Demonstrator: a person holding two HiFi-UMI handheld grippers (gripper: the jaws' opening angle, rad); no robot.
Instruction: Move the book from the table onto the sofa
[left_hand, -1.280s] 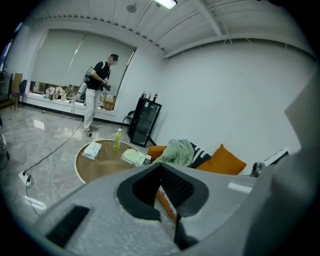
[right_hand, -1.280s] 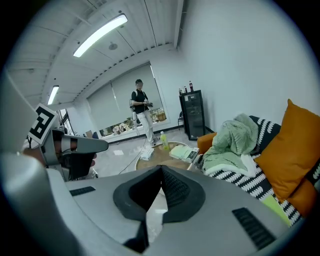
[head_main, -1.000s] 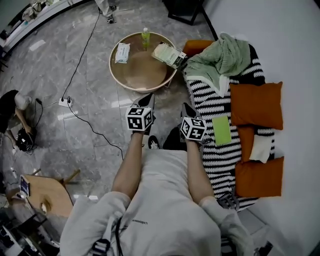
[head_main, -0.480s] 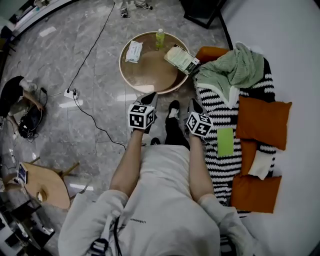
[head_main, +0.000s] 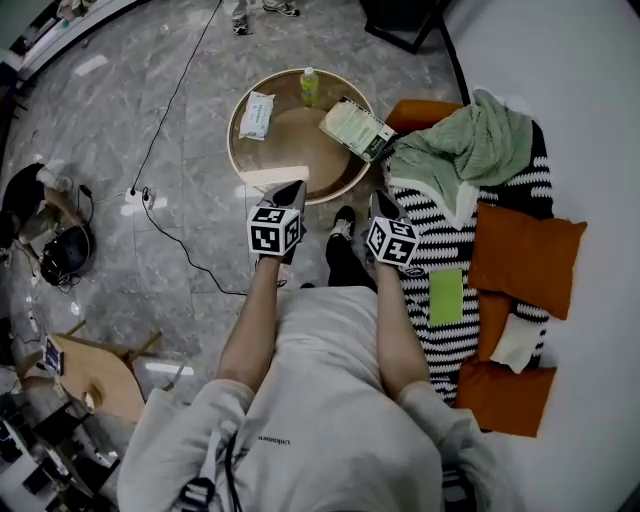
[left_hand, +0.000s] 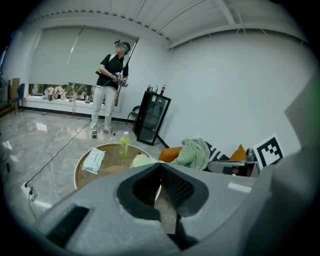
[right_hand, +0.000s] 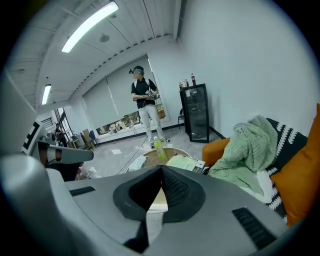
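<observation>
The book (head_main: 357, 128), pale green with a dark spine, lies on the right rim of the round wooden table (head_main: 285, 150), overhanging toward the sofa (head_main: 430, 245). Both grippers are held out short of the table, apart from the book. My left gripper (head_main: 294, 189) is shut and empty over the table's near edge. The right gripper (head_main: 379, 201), also shut and empty, hovers by the sofa's near corner. In the left gripper view the book (left_hand: 143, 160) shows just past the shut left gripper (left_hand: 160, 168). In the right gripper view the book (right_hand: 185, 163) lies beyond the shut right gripper (right_hand: 161, 171).
A green bottle (head_main: 309, 86) and a tissue pack (head_main: 256, 113) share the table. The striped sofa carries a green blanket (head_main: 462, 150), orange cushions (head_main: 525, 258) and a flat green pad (head_main: 446, 296). A cable (head_main: 165, 215) crosses the floor. A person (left_hand: 111, 90) stands beyond the table.
Both grippers have moved forward toward the table, still shut and empty. The table and book now sit closer to them.
</observation>
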